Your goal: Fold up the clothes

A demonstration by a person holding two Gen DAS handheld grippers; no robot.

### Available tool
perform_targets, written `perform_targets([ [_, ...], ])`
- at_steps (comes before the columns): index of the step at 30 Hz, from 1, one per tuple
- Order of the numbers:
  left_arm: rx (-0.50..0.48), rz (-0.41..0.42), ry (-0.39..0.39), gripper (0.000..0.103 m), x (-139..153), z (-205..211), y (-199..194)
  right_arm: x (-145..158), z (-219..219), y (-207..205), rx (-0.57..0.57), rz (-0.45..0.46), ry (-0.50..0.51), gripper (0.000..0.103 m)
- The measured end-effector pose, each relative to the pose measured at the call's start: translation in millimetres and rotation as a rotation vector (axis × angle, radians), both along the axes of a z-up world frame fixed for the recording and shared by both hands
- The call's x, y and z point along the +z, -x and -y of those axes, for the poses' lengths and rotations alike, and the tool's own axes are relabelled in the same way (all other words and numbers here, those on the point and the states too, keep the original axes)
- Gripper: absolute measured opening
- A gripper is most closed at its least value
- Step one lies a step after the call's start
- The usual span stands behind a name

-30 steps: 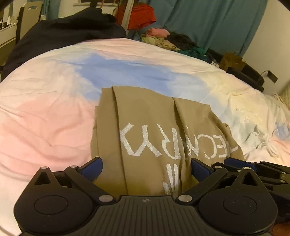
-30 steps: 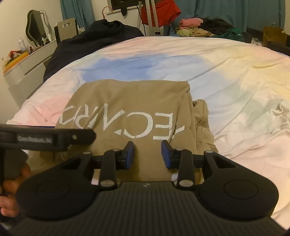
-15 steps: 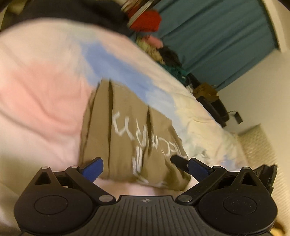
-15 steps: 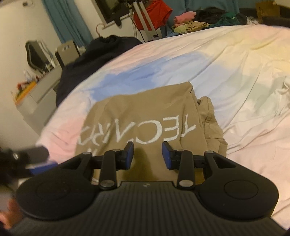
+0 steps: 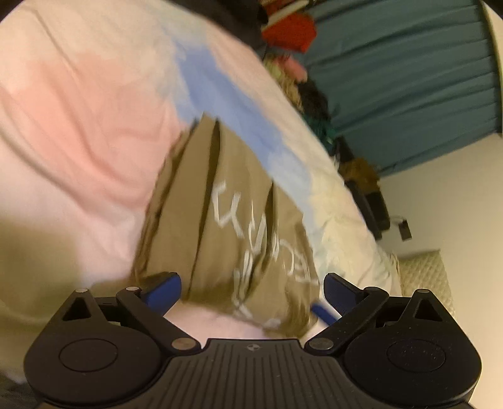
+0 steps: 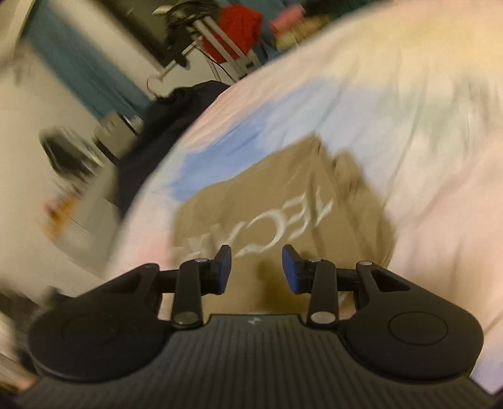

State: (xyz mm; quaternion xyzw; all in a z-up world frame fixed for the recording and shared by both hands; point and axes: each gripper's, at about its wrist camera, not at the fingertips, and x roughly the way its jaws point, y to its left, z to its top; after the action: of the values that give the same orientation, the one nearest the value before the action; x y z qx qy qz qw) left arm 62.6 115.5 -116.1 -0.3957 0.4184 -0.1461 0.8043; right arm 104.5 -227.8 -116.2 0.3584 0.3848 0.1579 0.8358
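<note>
A tan shirt (image 5: 232,220) with white lettering lies folded on the pastel bed sheet (image 5: 78,126). My left gripper (image 5: 251,288) stands open wide just short of the shirt's near edge, with only sheet and cloth behind the gap. A blue pad of the other gripper (image 5: 323,311) shows by its right finger. In the right wrist view the shirt (image 6: 267,201) lies under and ahead of my right gripper (image 6: 257,267). Its jaws are opening and nothing is pinched between them. Both views are tilted and blurred.
The sheet (image 6: 408,110) spreads wide on all sides of the shirt. A dark garment (image 6: 163,126) lies at the far end of the bed. Behind it are a red garment on a rack (image 6: 242,28), a teal curtain (image 5: 393,78) and a heap of clothes (image 5: 292,69).
Both views have rolled to a tilt. The left gripper has drawn back, so sheet now shows before the shirt's near edge. The right gripper's jaws have widened.
</note>
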Motion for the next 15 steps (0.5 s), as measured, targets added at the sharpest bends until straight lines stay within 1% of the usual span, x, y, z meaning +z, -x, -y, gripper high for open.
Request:
perform_targets([
  [1, 0.006, 0.002, 0.004, 0.098, -0.9, -1.8, -1.0, -7.2, 7.3, 4.7, -0.016, -0.041, -0.096, 0.065],
  [2, 0.013, 0.005, 0.015, 0.098, -2.0, -2.9, -3.4, -14.4, 14.6, 9.4, -0.032, -0.081, -0.191, 0.09],
  [3, 0.019, 0.007, 0.025, 0.098, -3.1, -4.1, -5.9, -21.8, 20.4, 13.7, -0.051, -0.117, -0.27, 0.093],
  [5, 0.025, 0.015, 0.036, 0.098, -4.0, -3.2, -9.0, -37.9, 24.7, 16.6, -0.083, -0.178, -0.348, 0.094],
  [7, 0.018, 0.035, 0.05, 0.098, -3.2, -0.7, -11.7, -53.5, 25.0, 12.0, -0.109, -0.232, -0.375, 0.093],
  [10, -0.008, 0.075, 0.079, 0.098, -0.1, 4.2, -12.6, -69.0, 28.6, 6.7, -0.194, -0.267, -0.354, 0.091],
  [12, -0.027, 0.098, 0.096, 0.098, 1.8, 4.7, -9.4, -73.6, 30.3, 6.7, -0.238, -0.253, -0.365, 0.092],
  [13, -0.037, 0.107, 0.107, 0.098, 2.1, 6.6, -9.3, -72.4, 30.3, 6.0, -0.25, -0.239, -0.36, 0.087],
  [15, -0.075, 0.1, 0.15, 0.099, -2.4, 12.5, -9.6, -69.9, 28.2, 3.6, -0.266, -0.218, -0.322, 0.076],
])
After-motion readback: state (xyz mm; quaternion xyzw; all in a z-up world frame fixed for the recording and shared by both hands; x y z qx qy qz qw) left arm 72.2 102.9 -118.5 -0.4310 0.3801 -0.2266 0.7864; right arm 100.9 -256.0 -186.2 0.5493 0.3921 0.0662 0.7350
